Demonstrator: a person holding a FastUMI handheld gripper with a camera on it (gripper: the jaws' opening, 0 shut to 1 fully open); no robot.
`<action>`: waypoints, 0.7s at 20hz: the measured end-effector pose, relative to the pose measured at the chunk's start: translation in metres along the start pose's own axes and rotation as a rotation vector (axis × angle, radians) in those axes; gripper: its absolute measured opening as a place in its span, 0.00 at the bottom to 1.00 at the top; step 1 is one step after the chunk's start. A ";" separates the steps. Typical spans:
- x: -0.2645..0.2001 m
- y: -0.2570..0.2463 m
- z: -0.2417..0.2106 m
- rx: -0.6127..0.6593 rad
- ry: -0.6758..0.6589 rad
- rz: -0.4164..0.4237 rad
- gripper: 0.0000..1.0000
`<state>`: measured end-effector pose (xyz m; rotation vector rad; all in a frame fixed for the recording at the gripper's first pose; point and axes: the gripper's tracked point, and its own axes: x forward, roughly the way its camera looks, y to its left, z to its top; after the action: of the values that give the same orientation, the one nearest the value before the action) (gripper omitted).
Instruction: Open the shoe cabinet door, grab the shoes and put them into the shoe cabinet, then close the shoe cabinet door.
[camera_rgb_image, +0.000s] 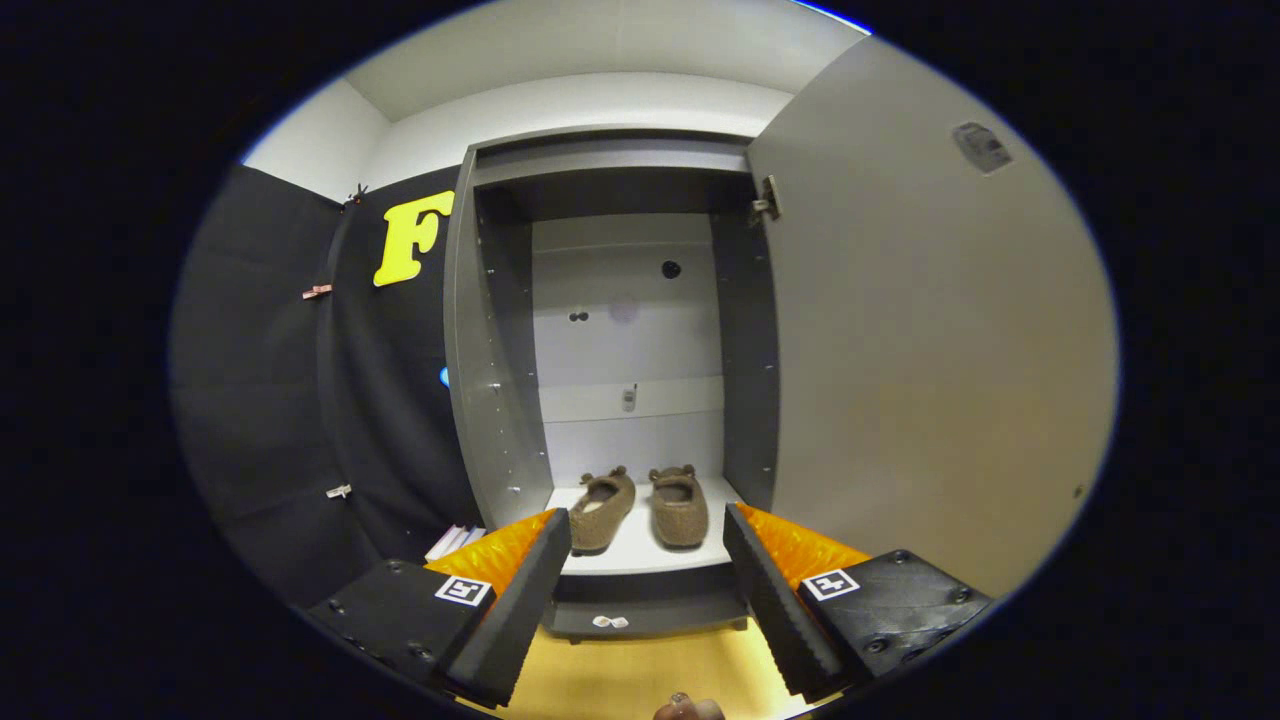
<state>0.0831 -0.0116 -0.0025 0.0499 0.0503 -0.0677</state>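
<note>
A grey shoe cabinet (500, 400) stands ahead with its door (920, 350) swung open to the right. Two brown fuzzy slippers (642, 508) lie side by side on the white bottom shelf (625, 555), toes pointing inward. My gripper (648, 535) is open, fingers spread wide with nothing between them. The slippers sit just beyond the fingertips, framed by the gap. One fingertip (548, 545) overlaps the edge of the left slipper in the view.
The booth's black cloth wall (300, 420) hangs left of the cabinet. A wooden floor (640, 670) lies below the fingers. A small white object (610, 622) sits at the cabinet's base. Papers (455, 540) lie by the cabinet's left foot.
</note>
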 end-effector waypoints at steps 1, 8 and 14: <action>-0.014 -0.007 0.001 -0.001 -0.008 -0.006 0.97; -0.104 -0.071 0.007 -0.027 -0.018 -0.045 0.97; -0.168 -0.154 0.027 -0.041 -0.067 -0.091 0.97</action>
<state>-0.0935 -0.1554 0.0253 0.0039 -0.0133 -0.1593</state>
